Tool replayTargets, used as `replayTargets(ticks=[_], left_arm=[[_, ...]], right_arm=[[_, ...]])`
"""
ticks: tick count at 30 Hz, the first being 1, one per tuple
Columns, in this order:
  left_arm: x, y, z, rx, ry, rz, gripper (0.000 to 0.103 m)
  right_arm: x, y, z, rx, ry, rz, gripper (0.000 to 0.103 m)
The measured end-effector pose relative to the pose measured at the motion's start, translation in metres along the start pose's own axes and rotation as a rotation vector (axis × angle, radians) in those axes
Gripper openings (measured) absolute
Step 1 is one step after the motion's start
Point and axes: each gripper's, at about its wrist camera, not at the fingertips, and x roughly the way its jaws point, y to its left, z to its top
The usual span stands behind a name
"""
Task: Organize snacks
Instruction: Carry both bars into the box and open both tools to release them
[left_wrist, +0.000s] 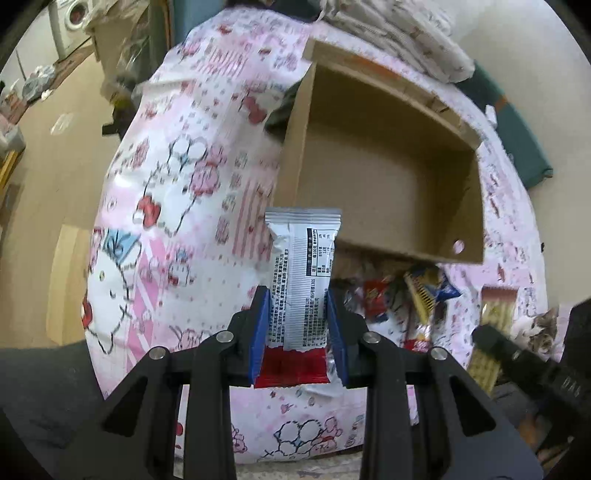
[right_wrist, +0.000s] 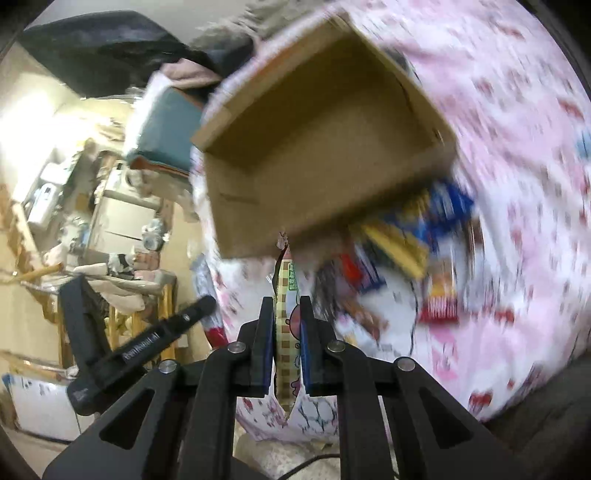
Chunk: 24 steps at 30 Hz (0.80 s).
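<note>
Cardboard box sits open and empty ahead of both your grippers, beyond and above the loose snacks on the bed. Your left gripper clamps a silver packet, long axis pointing at the box. Your right gripper pinches a thin checked packet edge-on; through the blur it looks about as near.

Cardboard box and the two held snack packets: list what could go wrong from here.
1. The left tool pinches the silver packet only near its lower end; the long free part could catch the cardboard box wall.
2. The right tool grips the checkered packet edge-on, so it might slip.
3. The loose snack pile sits against the box and could get knocked.
</note>
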Motion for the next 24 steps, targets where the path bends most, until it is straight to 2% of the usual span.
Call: replayTargets(ticks=[5,10,16,19,21,24], left_arm=[[-0.012,-0.016,0.025,0.036,-0.048,-0.005,0.027],[-0.009,-0.041,0.055,0.094,-0.073,0.011,0.027],[0.010,-0.063,0.089,0.143,-0.142,0.005,0.027],[0.027,-0.066,0.095,0.161,-0.175,-0.033,0.027],[0.040,-0.067,0.097,0.173,-0.189,-0.024,0.027],[0.057,-0.062,0.098,0.145,-0.161,-0.024,0.027]], right_arm=[[-0.015,0.013,0.039,-0.083,-0.059,0.006,0.012],[-0.004,0.020,0.073,-0.132,-0.089,-0.009,0.012],[0.020,0.001,0.109,-0.139,-0.101,-0.036,0.012],[0.032,-0.011,0.113,-0.128,-0.102,-0.033,0.012],[0.037,-0.019,0.112,-0.114,-0.091,-0.040,0.012],[0.046,-0.022,0.114,-0.115,-0.076,-0.064,0.012]])
